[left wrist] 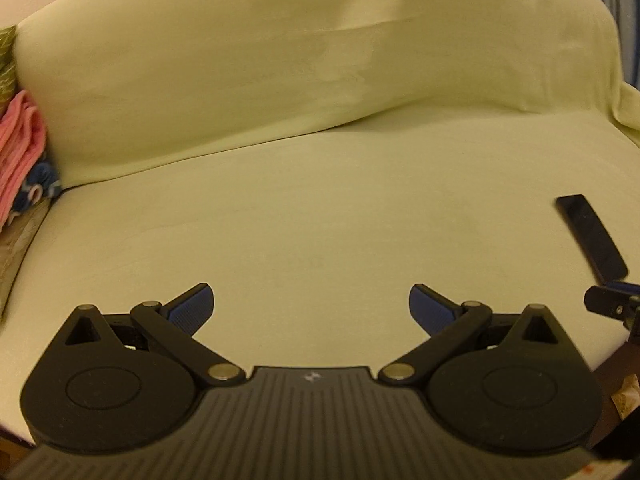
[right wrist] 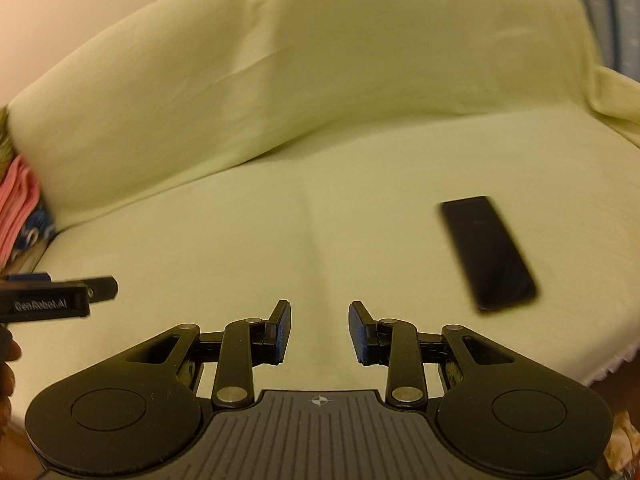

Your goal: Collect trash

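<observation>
A pale green sheet [right wrist: 320, 208] covers the couch seat and backrest ahead of you, with folded pink cloth [left wrist: 20, 152] tucked at the far left; no obvious trash shows on the seat, only a flat black phone-like slab [right wrist: 486, 252] lying to the right; its long axis runs near to far, slightly slanted. Your right tongs [right wrist: 319, 330] stand partly open and empty, with the slab ahead and to their right; your left tongs [left wrist: 311, 310] are spread wide, empty, and farther from it; so the right hand looks better placed if that slab is the target.
</observation>
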### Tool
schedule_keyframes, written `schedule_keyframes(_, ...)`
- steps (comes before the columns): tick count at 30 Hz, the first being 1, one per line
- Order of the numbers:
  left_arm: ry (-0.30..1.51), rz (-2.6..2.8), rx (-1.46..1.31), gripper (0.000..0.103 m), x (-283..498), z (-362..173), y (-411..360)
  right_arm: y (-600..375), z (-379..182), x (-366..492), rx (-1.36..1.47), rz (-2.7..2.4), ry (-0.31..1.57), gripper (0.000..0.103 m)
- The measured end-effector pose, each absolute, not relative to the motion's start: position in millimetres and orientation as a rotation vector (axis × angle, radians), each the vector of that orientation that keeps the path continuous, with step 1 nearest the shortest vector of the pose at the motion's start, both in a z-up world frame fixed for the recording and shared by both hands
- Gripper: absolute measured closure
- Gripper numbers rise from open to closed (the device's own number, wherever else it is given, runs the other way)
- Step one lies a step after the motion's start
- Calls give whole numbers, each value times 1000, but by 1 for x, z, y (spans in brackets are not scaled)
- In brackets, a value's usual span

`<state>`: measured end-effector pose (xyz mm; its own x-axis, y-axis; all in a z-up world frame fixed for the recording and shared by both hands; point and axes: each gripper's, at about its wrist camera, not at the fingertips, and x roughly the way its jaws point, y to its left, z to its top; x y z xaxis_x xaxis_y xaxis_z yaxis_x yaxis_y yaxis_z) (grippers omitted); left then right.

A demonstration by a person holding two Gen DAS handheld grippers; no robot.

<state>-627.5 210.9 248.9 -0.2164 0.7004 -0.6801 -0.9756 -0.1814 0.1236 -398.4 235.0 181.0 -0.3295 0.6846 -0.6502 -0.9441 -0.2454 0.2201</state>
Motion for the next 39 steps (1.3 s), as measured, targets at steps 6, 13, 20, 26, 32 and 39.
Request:
schedule_keyframes(6,620,1764,-627,1,-672,237,215,253,159,-450,-586,1855,744,74)
schedule_keyframes(13,565,1775,-673,1,-715,216,251,296,131,-506,-659,1851,728,74)
schedule_keyframes(20,519,1811,-714,1,-754,193,277,339,108,-547,-688,1870,712,74)
schedule_keyframes(26,528,1816,-749,1,-766,171,293,368,92,-563,-693,1880,702,74)
schedule_keyframes(32,532,1817,-770,1,-765,160,297,377,84,-565,-660,1869,707,74)
schedule_keyframes(39,536,1803,-769,1,-762,158,301,377,84,-566,-655,1873,680,74)
